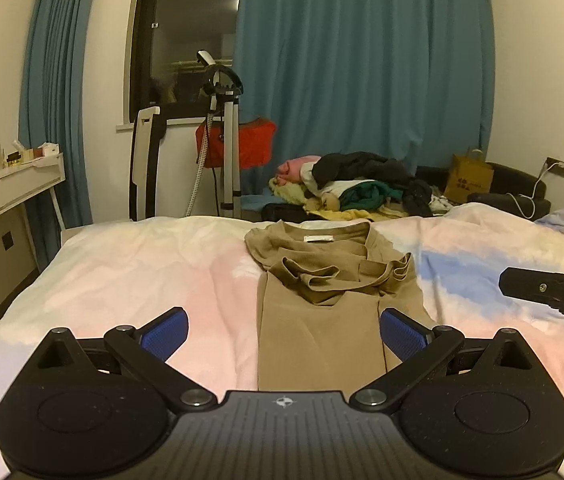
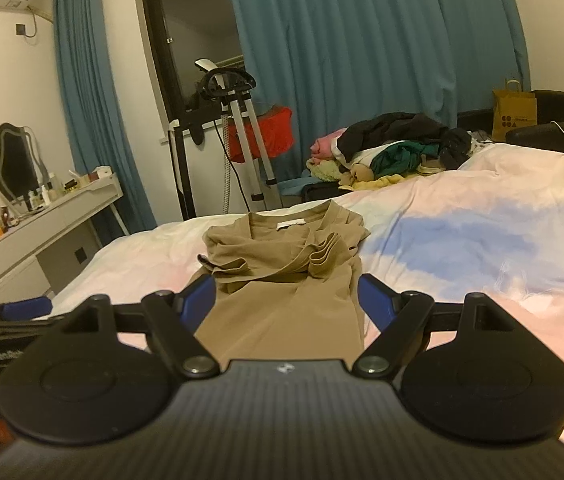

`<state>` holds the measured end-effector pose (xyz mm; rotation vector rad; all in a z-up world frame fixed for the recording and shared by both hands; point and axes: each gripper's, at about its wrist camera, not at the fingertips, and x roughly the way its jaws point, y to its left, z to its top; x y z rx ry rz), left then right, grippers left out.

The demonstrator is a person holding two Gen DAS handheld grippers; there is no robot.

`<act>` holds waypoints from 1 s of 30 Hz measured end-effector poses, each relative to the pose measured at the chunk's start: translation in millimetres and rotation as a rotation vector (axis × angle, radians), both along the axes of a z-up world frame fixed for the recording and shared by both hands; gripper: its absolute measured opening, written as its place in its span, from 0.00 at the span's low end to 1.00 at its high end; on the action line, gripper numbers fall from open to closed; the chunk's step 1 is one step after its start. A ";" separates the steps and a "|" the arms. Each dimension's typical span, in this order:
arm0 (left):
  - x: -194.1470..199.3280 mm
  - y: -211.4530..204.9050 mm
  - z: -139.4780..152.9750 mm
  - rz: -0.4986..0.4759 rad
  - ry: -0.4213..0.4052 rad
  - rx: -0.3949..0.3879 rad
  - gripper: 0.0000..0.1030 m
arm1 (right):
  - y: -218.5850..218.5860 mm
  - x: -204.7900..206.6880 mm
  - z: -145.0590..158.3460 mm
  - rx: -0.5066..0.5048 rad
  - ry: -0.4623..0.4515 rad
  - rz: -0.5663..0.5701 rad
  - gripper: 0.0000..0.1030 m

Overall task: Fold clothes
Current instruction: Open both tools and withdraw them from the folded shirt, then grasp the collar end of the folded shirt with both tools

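both grippers, left and right, wide apart, low over tan shirt

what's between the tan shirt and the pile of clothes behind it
Only bare duvet between the tan shirt and the pile of clothes, clearest in the right wrist view.

The right gripper fills the bottom of the frame, its two blue fingers spread wide with nothing pinched between them. Between and beyond them lies a tan shirt on the bed. The shirt's near part is smooth and flat, and its far part is bunched up near the collar. At the lower left edge part of the left gripper shows. A heap of clothes sits past the bed in the upper middle. Blue curtains hang behind. A white surface with small bottles stands at the left.
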<state>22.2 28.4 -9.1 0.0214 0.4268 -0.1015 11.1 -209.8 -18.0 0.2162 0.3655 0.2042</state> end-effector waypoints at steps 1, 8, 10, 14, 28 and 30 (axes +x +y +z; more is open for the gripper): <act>0.1 -0.7 -0.7 -0.001 0.003 0.004 1.00 | 0.3 0.0 -0.4 0.000 0.000 0.000 0.77; 2.0 -0.3 -6.2 -0.009 0.041 -0.034 1.00 | 2.7 1.4 -4.5 -0.015 0.018 -0.006 0.77; 3.7 1.1 -8.5 -0.009 0.063 -0.062 1.00 | 1.1 4.2 -7.9 0.001 0.046 -0.011 0.77; 8.8 6.7 -15.4 0.004 0.143 -0.157 1.00 | -12.2 20.1 -28.5 0.157 0.210 -0.008 0.77; 40.5 31.4 -66.3 -0.092 0.438 -0.697 1.00 | -40.6 45.2 -128.2 0.831 0.641 -0.048 0.79; 48.1 34.6 -77.5 -0.123 0.474 -0.822 1.00 | -44.8 50.4 -137.8 0.910 0.647 -0.078 0.79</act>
